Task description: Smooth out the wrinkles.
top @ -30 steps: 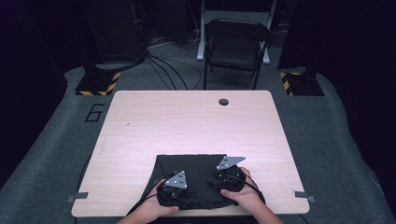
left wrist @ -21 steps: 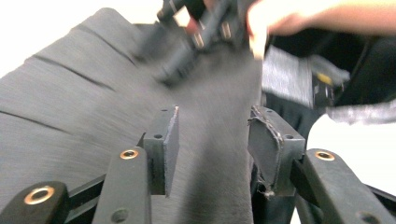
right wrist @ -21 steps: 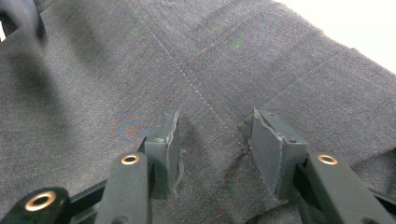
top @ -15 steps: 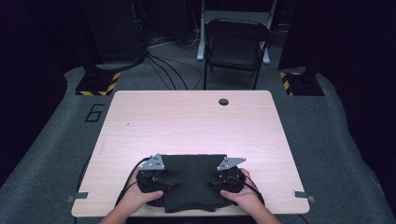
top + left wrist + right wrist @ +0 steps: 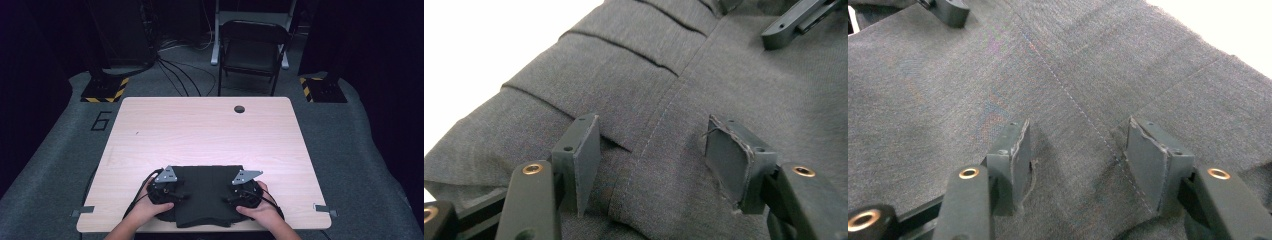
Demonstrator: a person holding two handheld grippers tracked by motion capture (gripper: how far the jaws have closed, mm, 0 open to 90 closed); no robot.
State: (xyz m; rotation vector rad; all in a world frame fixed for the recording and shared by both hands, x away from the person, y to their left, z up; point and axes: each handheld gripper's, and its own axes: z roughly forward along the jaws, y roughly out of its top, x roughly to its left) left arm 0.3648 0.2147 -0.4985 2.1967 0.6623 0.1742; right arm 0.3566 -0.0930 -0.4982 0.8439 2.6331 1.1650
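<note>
1. A dark grey folded garment (image 5: 207, 192) lies at the lower centre of the frame, on the near part of the pale wood worktop (image 5: 200, 130), its bottom hem close to the worktop's near edge.

2. A person's hands come in from the bottom of the frame, the left tongs (image 5: 176, 192) over the cloth's left side and the right tongs (image 5: 231, 196) over its right side. Both pairs stand spread and have just been opening; in the gripper views fabric lies below and between the pads, which press on nothing.

3. In the left gripper view, the left tongs (image 5: 659, 162) straddle a stitched seam (image 5: 664, 120) beside stacked folds (image 5: 589, 75) that step down toward the upper left. In the right gripper view, the right tongs (image 5: 1075, 160) hang over a diagonal seam (image 5: 1073, 105) on flat, matte weave.

4. The cloth looks light, soft and limp: it should sag and slide apart if lifted by one layer. The doubled folds at the left edge and the seam lines look the firmest places to pinch, low and through all the layers.

5. Room is generous toward the top of the frame, where bare worktop runs to a cable hole (image 5: 239, 109). The lower edge is tight, so any drag downward risks spilling the garment off. A folding chair (image 5: 252, 47) stands well beyond the far edge.
</note>
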